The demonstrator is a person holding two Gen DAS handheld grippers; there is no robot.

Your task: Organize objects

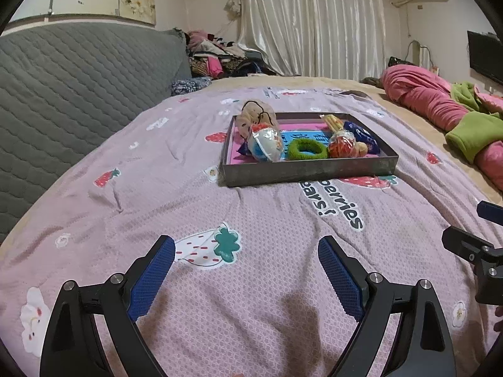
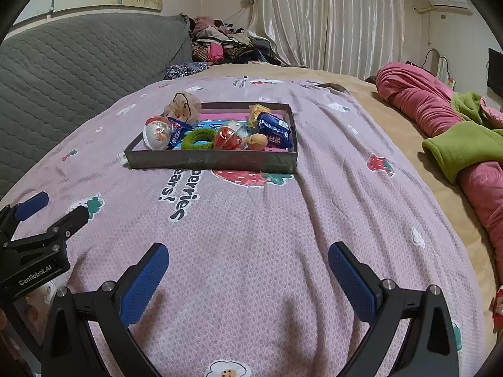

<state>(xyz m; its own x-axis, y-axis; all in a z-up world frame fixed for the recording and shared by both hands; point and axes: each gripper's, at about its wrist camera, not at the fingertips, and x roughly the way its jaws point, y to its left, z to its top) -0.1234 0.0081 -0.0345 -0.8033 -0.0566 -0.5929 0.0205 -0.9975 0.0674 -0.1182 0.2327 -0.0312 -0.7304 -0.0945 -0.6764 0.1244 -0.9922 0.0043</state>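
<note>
the tray (image 2: 213, 160) sits mid-bed on the pink strawberry blanket (image 2: 283, 235), already holding a green ring (image 2: 198, 139), capsule toys and snack packs. both the left claw (image 1: 246, 278) and right claw (image 2: 248, 281) hover spread and empty, well short; approach low and pinch 1 item at its middle.

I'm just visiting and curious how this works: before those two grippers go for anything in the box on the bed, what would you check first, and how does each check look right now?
1. Left gripper open and holding nothing: ok.
2. Right gripper open and holding nothing: ok.
3. Bedspread between the grippers and the tray free of obstacles: ok.
4. Tray sitting flat: ok, as far as both views show.
5. Items easy to pick singly: not ok; the green ring, red-and-clear ball and blue packet are crowded together.
6. Where the items should end up: cannot tell.
</note>
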